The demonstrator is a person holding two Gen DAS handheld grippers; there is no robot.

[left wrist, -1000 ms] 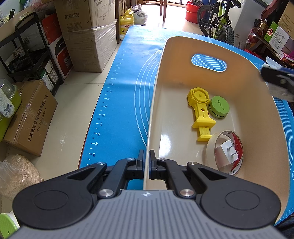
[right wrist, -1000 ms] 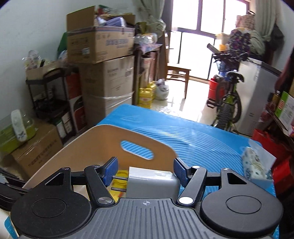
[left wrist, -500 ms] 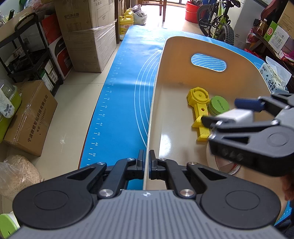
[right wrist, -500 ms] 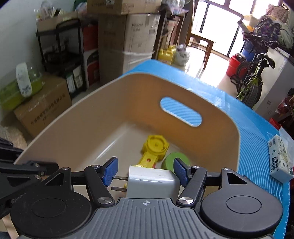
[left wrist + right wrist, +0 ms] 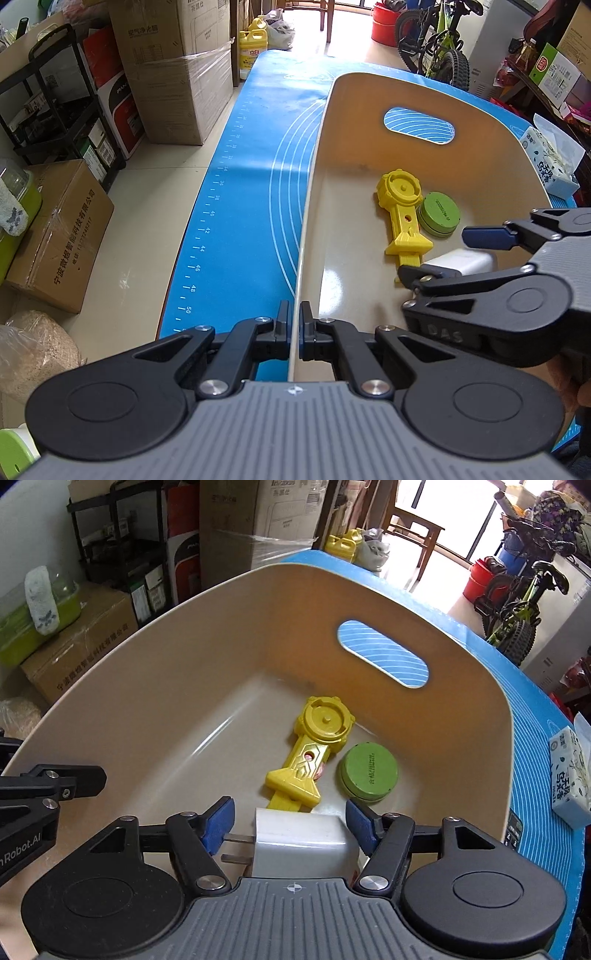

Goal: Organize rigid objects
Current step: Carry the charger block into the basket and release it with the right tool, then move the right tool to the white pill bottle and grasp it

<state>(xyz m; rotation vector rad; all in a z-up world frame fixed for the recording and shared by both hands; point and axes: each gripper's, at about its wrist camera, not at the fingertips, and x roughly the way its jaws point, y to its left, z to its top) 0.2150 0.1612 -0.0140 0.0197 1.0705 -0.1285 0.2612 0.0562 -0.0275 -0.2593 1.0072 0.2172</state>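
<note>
charger: white wall plug, low inside the bin, between the jaws of the right gripper. the jaws have just been opening. a gap shows at the 3 o'clock pad, and the prongs point at the 9 o'clock pad, apparently just clear of it. judged released or nearly so. i cannot tell whether the charger rests on the floor of the bin or on something under it.

just past the charger at 12 o'clock: yellow toy, lying flat, handle end toward the charger. green tin at 1 o'clock, just beside the toy's handle.

bin: beige, handle slot in the far wall, standing on a blue mat.

left gripper: clamped shut on the bin's near rim, at 6 o'clock in its own view, steadying it.

tissue pack: on the mat outside the bin, at 3 o'clock. soft, probably not part of the task.

progress: three rigid items are in the bin, counting the charger. no other rigid item shows on the visible mat, so the sort looks near its end. left: clear the right gripper from the bin and check the unseen part of the mat.
</note>
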